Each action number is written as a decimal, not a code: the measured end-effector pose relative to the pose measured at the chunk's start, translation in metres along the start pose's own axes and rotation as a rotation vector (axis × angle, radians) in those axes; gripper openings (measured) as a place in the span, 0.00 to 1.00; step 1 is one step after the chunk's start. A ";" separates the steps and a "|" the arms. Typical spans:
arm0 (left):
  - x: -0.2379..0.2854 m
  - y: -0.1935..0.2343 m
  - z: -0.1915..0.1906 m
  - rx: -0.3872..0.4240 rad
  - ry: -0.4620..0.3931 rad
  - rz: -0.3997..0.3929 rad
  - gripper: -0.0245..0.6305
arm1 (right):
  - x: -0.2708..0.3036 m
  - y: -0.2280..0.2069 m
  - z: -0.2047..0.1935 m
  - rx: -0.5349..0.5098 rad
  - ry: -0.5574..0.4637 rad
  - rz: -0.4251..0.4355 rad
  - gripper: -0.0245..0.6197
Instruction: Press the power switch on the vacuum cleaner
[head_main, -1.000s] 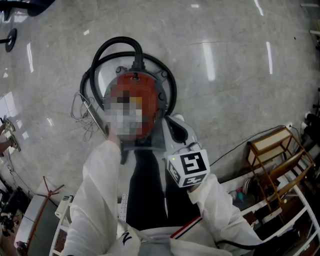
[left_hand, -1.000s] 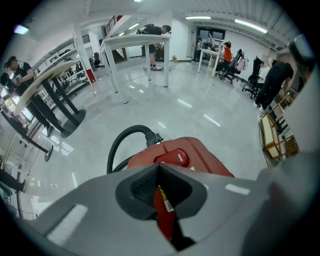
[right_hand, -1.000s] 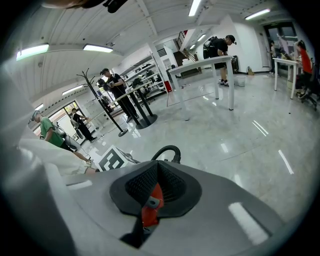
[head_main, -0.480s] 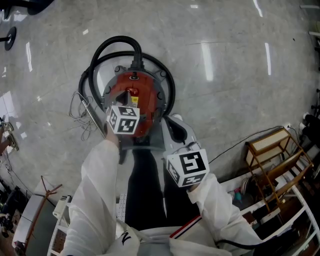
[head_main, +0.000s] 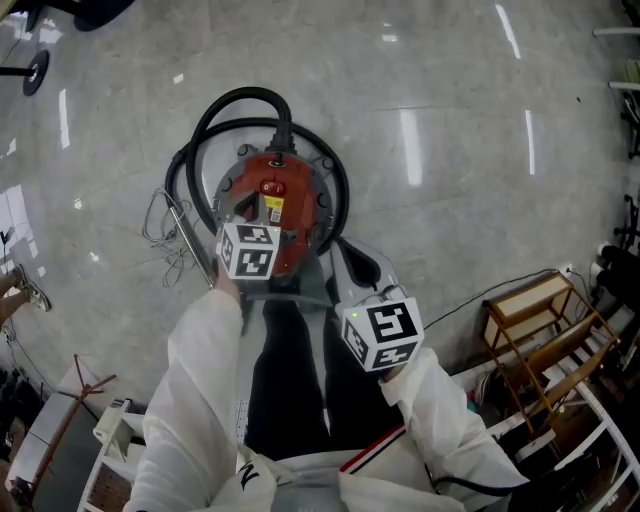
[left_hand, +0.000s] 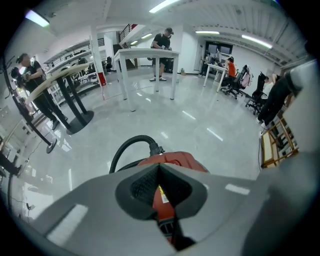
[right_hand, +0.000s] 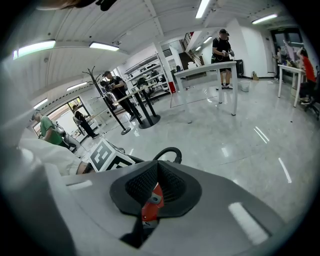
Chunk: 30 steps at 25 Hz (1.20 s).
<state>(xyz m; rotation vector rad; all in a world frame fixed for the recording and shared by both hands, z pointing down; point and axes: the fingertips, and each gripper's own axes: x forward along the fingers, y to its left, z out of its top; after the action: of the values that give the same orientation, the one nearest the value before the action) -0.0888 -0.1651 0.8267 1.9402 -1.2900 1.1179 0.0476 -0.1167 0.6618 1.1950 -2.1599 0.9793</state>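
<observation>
Head view puts the red vacuum cleaner (head_main: 275, 195) on the pale floor (head_main: 480, 120) just ahead of the person's legs, with its black hose (head_main: 230, 105) looped round the far side. The left gripper (head_main: 248, 250) hangs over the near edge of the red body. Against half a second ago it has barely shifted, sitting perhaps a touch lower in the frame. The right gripper (head_main: 383, 335) has drifted slightly to the right and is held off to the side, clear of the machine. I'd judge the left one is lining up for the press and the switch is not yet pushed.

From above, each gripper's own bulk covers its jaws, so their state can't be read there. The gripper views settle it. The left tongs are closed tip to tip with nothing between them, and the red housing with its yellow label (head_main: 272, 208) shows through the gap below the tips, close underneath. The right tongs are likewise pressed together and empty. That view also catches the left gripper's marker cube (right_hand: 107, 156), the bend of the hose beyond it, and a person (right_hand: 222, 45) at a white table (right_hand: 205, 71) farther back.

Which part on top of the housing is the power switch I can't quite tell; possibly it is the raised red piece near the centre.
</observation>
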 end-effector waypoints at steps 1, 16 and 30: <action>-0.005 0.003 0.003 -0.004 -0.012 0.006 0.04 | -0.002 0.002 0.002 -0.007 -0.005 0.002 0.04; -0.098 0.038 0.024 -0.096 -0.131 0.069 0.04 | -0.041 0.020 0.024 -0.075 -0.054 -0.013 0.04; -0.210 0.057 0.076 -0.143 -0.268 0.126 0.04 | -0.094 0.041 0.072 -0.103 -0.113 -0.027 0.04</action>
<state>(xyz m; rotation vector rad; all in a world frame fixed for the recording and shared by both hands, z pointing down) -0.1567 -0.1503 0.6069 1.9717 -1.6078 0.8163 0.0547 -0.1095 0.5369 1.2533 -2.2462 0.7961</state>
